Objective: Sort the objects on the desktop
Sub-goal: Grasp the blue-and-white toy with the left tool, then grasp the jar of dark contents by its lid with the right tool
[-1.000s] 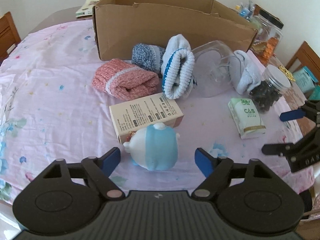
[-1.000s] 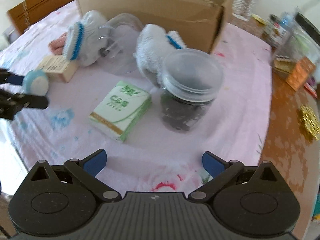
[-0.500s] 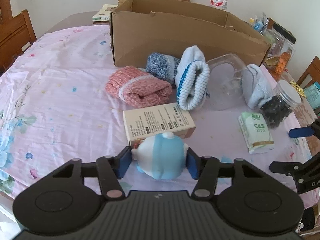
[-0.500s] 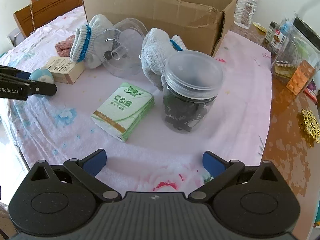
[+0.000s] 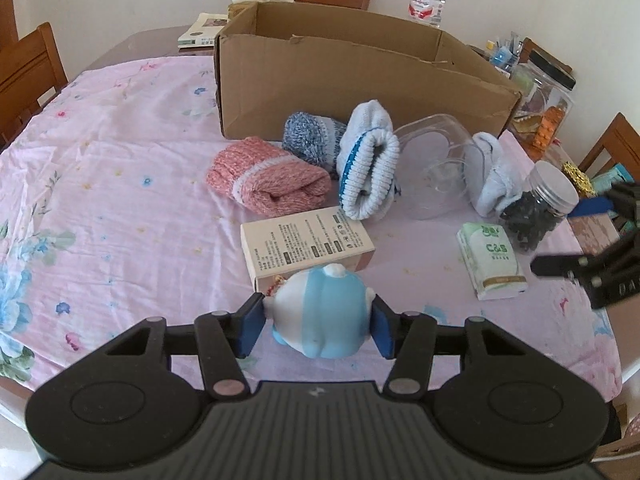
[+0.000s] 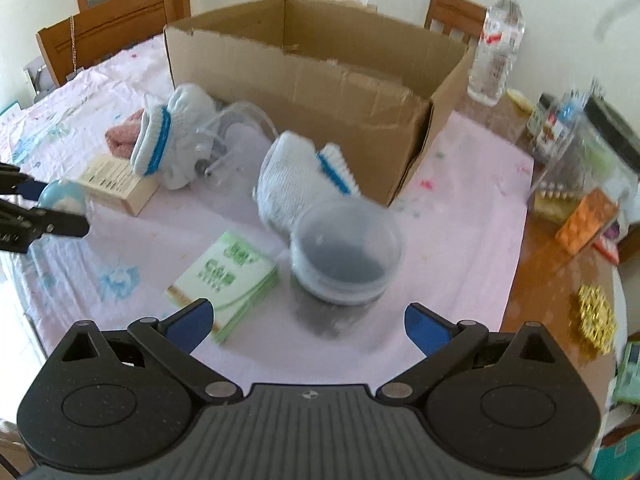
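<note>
1. A smooth, rounded blue-and-white toy [image 5: 320, 316] is clamped between the left hand-held gripper [image 5: 318, 326] pads, low over the cloth-covered surface [image 5: 120, 200]; its long axis cannot be told.
2. A ribbed-lid jar [image 6: 346, 250] is framed by the right hand-held gripper [image 6: 308, 322], spread wide.

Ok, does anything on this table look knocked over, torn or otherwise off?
Yes. The clear plastic container lies tipped on its side between the white socks. The cardboard box has a ragged, torn front rim. Nothing looks spilled; the jar of dark pieces stands upright with its lid on.
</note>
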{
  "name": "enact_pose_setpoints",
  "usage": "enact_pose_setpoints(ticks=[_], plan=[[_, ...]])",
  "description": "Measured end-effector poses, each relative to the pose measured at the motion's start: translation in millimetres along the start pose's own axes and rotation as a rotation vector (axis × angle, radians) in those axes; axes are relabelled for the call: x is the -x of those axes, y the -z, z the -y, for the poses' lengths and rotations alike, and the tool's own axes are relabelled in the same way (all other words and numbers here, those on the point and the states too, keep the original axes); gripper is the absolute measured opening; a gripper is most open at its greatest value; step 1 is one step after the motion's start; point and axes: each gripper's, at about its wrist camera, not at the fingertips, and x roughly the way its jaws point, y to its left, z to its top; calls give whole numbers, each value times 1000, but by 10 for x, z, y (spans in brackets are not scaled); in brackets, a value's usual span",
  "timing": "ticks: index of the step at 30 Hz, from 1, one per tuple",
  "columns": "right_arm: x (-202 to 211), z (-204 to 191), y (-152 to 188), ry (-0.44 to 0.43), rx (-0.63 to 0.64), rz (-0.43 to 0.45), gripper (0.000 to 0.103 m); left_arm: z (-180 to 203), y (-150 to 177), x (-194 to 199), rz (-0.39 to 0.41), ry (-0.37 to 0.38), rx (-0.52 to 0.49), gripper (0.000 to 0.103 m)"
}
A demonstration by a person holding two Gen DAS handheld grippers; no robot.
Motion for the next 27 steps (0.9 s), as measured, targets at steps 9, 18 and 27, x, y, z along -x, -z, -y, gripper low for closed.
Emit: enact_pose_setpoints(ticks=[9,18,27], plan=[[-19,74,-104,-10,7,14,82,-18,-36,81,0,-4,-8,54],[-49,161,-121,-9,7,-2,59,26,-145,199,3,2,-50,54],[151,183,-212,-39,48,19,59,133,-343,358,-3,35,-120,54]])
